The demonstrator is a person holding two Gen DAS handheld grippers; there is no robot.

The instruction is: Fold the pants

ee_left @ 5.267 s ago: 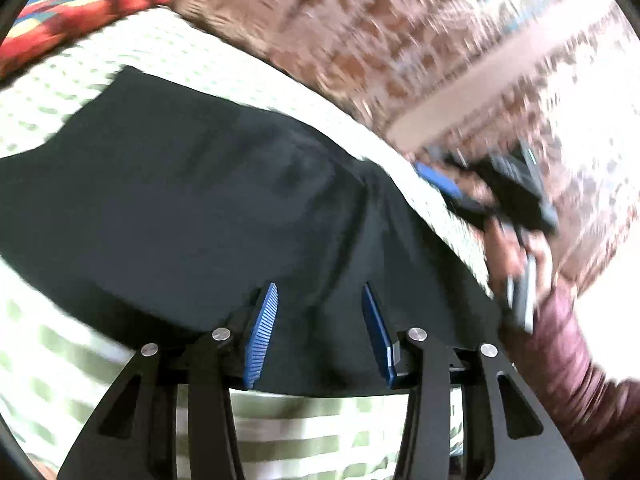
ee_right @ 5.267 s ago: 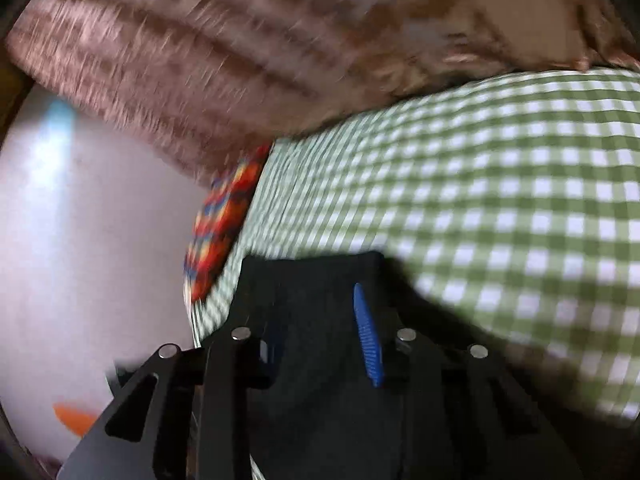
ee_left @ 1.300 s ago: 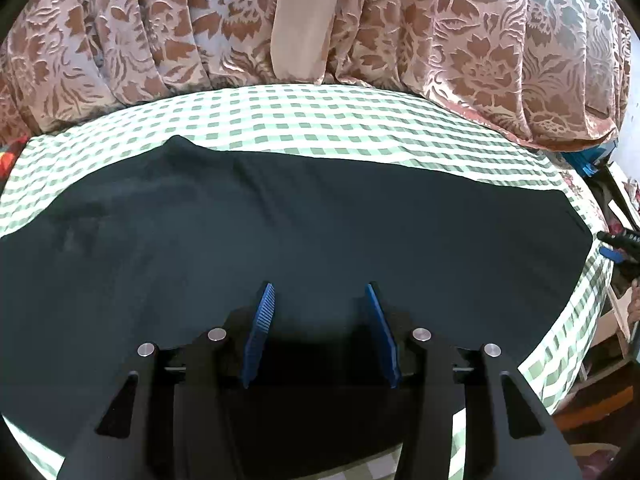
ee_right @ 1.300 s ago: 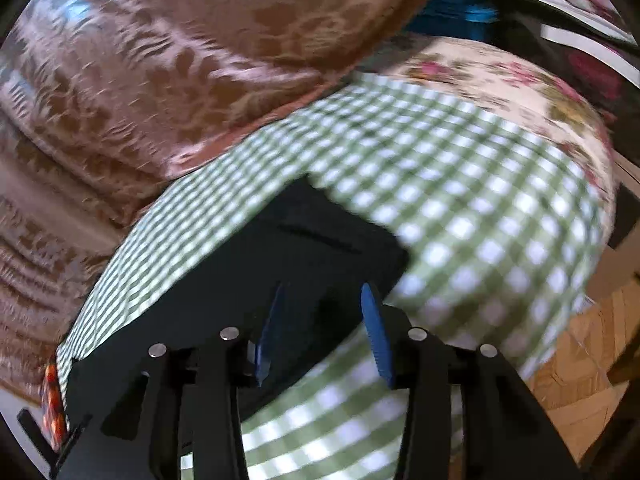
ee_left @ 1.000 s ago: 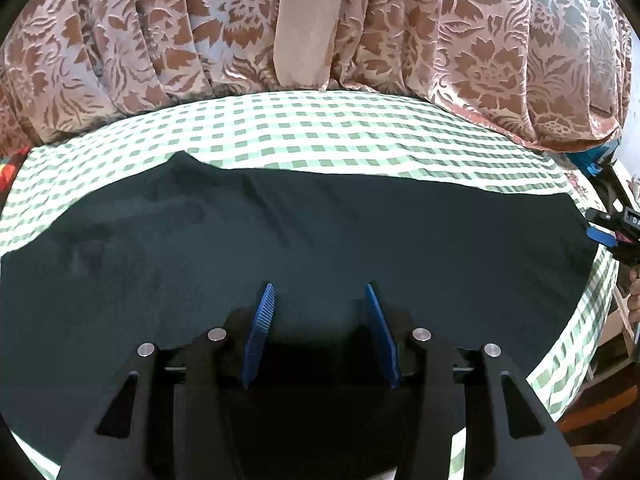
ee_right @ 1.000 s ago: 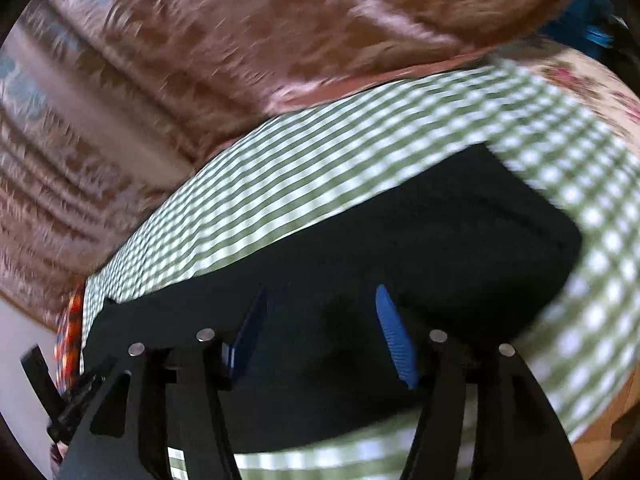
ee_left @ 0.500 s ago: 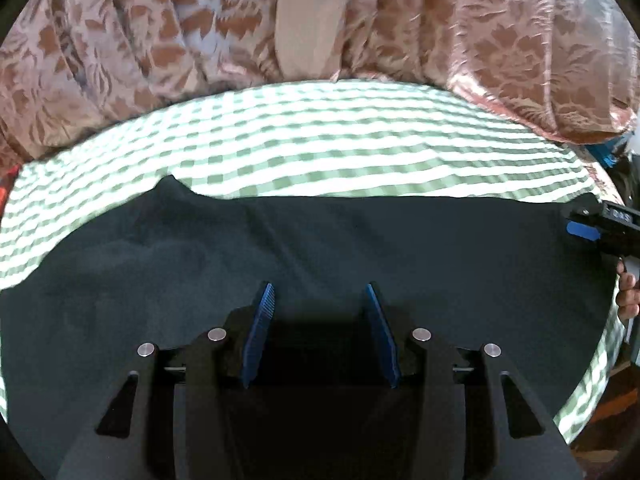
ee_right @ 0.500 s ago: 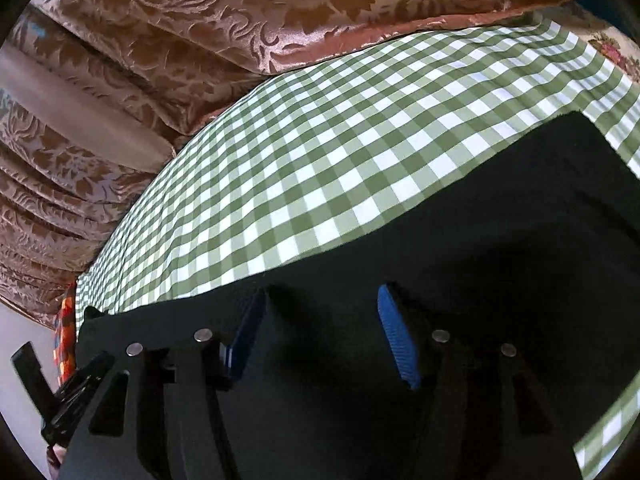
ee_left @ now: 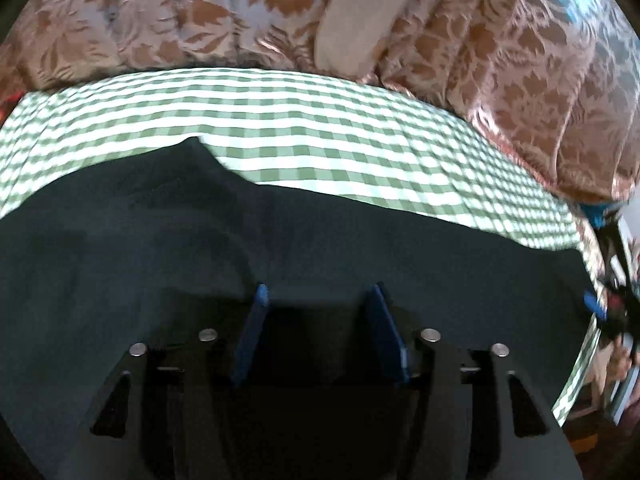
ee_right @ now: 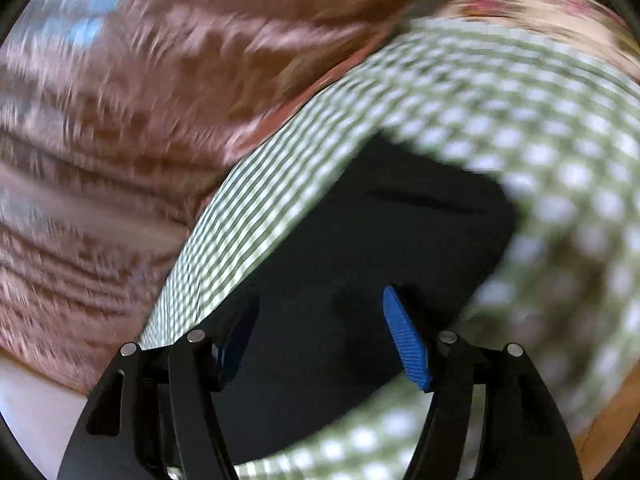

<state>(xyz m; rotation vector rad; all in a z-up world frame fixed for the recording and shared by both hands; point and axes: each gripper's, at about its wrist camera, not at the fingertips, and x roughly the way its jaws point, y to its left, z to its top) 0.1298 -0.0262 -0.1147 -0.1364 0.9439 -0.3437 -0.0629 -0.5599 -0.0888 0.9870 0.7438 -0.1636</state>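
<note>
Black pants (ee_left: 320, 248) lie spread flat along the green-and-white checked bed (ee_left: 320, 120), folded lengthwise. My left gripper (ee_left: 318, 292) is open and empty, low over the middle of the pants. My right gripper (ee_right: 320, 300) is open and empty over one end of the pants (ee_right: 380, 220), near the bed's corner. The right gripper also shows at the far right edge of the left wrist view (ee_left: 600, 308), at the pants' end. The right wrist view is blurred by motion.
A brown floral curtain (ee_left: 200, 20) hangs along the far side of the bed. The bed's edge (ee_left: 576, 368) drops off at the right. A floral cloth (ee_right: 540, 4) lies past the bed corner.
The right gripper has swung toward the end of the pants near the bed corner. The left gripper stays open over the middle of the pants, turned slightly.
</note>
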